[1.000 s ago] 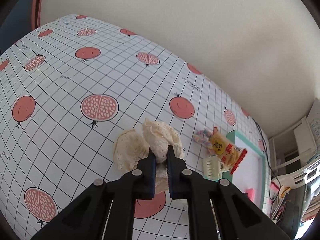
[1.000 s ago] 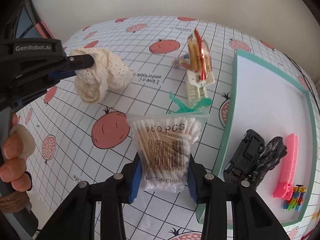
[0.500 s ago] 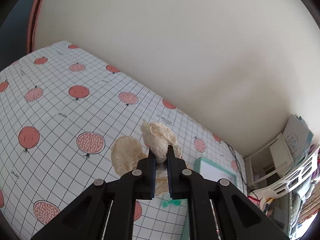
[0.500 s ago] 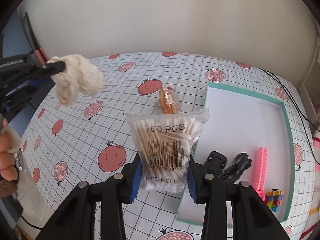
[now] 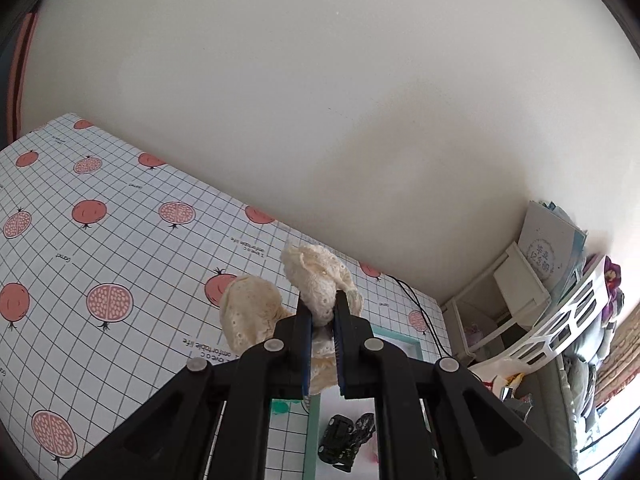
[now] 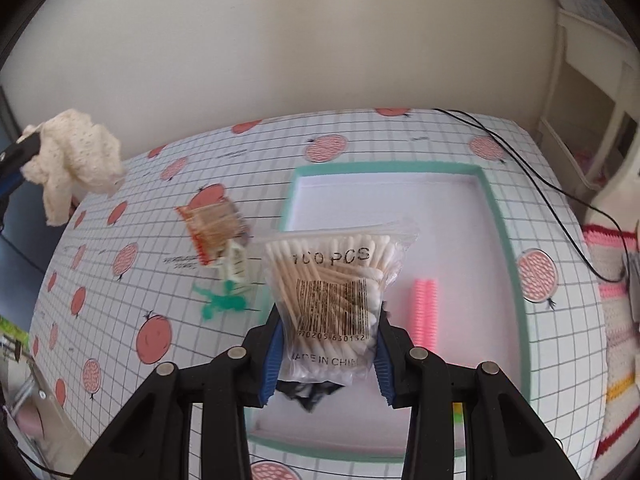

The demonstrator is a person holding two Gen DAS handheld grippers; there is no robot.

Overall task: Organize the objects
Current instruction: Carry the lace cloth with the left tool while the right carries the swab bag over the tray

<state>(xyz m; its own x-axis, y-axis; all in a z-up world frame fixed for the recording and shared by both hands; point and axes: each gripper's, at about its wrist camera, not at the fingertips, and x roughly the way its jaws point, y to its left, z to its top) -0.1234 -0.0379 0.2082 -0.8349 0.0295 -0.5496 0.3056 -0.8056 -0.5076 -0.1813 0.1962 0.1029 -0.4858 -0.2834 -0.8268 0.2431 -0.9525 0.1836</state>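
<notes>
Currently my left gripper (image 5: 323,312) jaws are pinched on the cream lace cloth (image 5: 320,280), bunched above the tips, while my right gripper (image 6: 326,344) jaws clamp the cotton swab bag (image 6: 332,296) over the teal-rimmed tray (image 6: 504,240).

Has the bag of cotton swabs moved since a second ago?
Yes. The bag of cotton swabs, gripped by the right gripper, has risen and shifted right, from over the tablecloth to above the teal tray.
</notes>
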